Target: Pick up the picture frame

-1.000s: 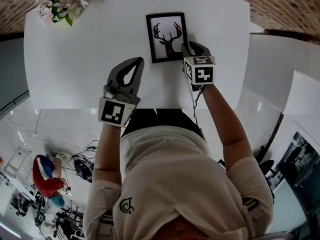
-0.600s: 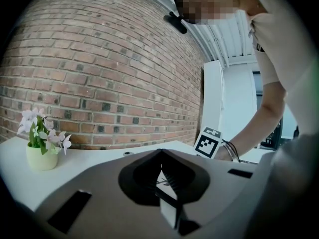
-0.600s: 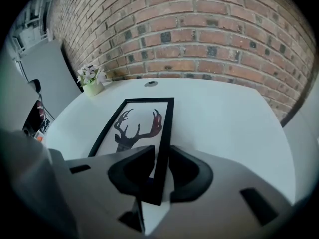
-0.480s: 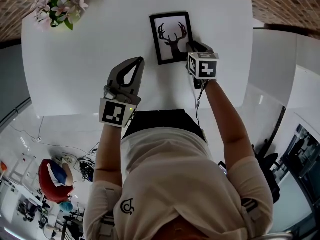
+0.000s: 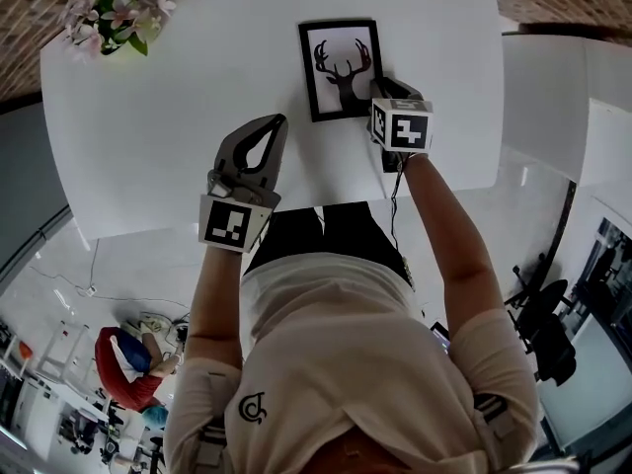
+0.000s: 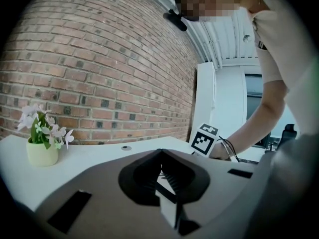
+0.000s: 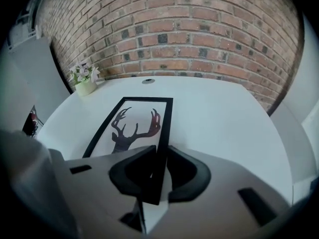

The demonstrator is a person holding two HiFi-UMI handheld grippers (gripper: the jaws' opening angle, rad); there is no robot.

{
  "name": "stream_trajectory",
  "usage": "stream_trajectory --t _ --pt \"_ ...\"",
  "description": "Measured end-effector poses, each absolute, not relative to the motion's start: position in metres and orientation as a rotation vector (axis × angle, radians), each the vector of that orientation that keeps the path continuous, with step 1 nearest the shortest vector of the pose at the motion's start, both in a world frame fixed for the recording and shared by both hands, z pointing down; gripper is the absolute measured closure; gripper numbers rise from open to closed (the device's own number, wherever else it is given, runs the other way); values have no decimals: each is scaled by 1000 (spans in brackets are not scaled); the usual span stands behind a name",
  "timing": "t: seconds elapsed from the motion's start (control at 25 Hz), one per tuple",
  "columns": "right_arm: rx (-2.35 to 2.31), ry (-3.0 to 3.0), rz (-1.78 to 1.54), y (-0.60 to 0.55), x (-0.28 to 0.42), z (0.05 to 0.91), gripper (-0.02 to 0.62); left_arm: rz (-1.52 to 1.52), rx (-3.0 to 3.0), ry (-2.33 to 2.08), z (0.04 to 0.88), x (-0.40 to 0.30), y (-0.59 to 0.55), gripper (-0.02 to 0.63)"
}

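The picture frame (image 5: pixel 341 67), black-edged with a deer silhouette, lies on the white table (image 5: pixel 178 107) at the far middle. My right gripper (image 5: pixel 381 87) is at its near right corner. In the right gripper view the frame (image 7: pixel 129 128) runs away from me, and its right edge passes between the jaws of the right gripper (image 7: pixel 159 153), which are shut on it. My left gripper (image 5: pixel 278 120) hovers over the table left of the frame, apart from it. The left gripper (image 6: pixel 160 151) is shut with nothing in it.
A small pot of pale flowers (image 5: pixel 114 18) stands at the table's far left corner. A round cable hole (image 7: pixel 148 81) sits beyond the frame, before a brick wall. The table's front edge runs just under both wrists. White cabinets (image 5: pixel 553 97) stand to the right.
Both grippers have shifted slightly and sunk a little. The right one has rolled somewhat and stays at the frame's near right corner. The frame lies in the same place on the table.
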State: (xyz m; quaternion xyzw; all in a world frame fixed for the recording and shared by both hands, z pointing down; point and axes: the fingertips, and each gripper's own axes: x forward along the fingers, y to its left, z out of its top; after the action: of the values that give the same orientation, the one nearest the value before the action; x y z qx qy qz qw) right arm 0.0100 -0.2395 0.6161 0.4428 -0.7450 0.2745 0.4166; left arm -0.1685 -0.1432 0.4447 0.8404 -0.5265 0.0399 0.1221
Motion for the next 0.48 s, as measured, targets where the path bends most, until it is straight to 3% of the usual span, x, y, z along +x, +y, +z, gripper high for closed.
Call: stream_trajectory --t 0.48 --pt "1159 -1859 706 -194 15 614 517 101 2518 -1481 445 -159 -108 594"
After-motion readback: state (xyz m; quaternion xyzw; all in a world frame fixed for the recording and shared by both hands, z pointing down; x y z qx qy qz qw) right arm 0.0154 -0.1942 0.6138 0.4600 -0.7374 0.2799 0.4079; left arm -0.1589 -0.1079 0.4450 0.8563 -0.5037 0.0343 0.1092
